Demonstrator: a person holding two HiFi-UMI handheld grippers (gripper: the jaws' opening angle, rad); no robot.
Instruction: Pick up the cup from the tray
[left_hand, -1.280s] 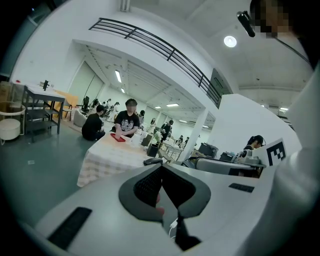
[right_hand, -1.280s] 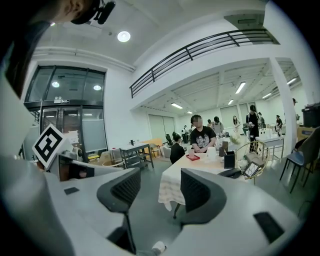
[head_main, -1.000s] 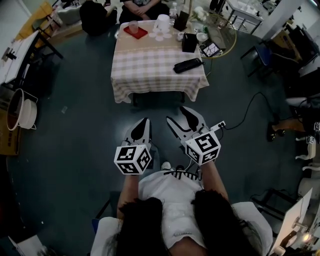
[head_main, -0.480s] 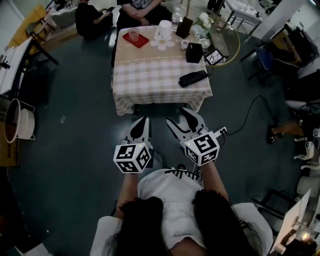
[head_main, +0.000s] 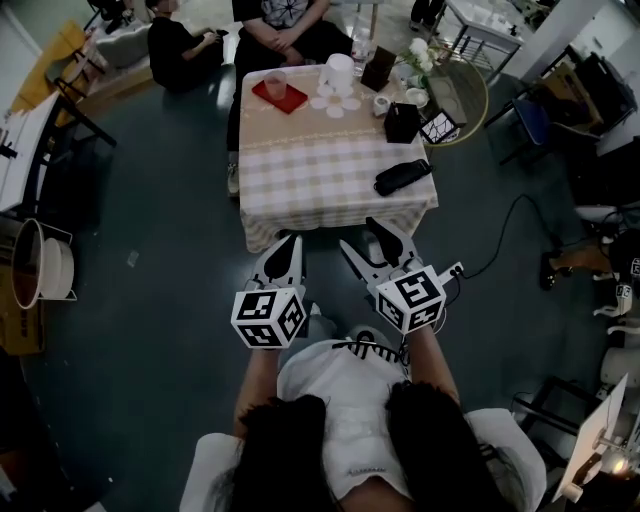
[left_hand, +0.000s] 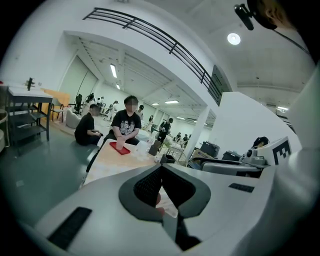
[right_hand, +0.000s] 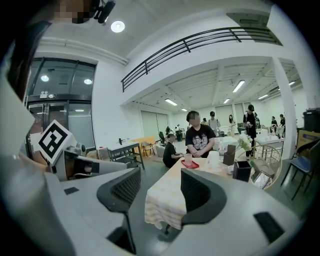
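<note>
At the table's (head_main: 330, 165) far edge, in the head view, I see the cup (head_main: 276, 84) standing on the red tray (head_main: 291, 98) before a seated person (head_main: 278, 20). It is well apart from my left gripper (head_main: 290, 245) and right gripper (head_main: 360, 235), both short of the near edge. Left gripper view — jaws pressed together, nothing between them. Right gripper view — jaws apart and empty, the cup far beyond.

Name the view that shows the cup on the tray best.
Right gripper view: the cup stands side-on on the red tray, unobstructed. Head view shows the cup small from above; left gripper view, tiny and distant.
</note>
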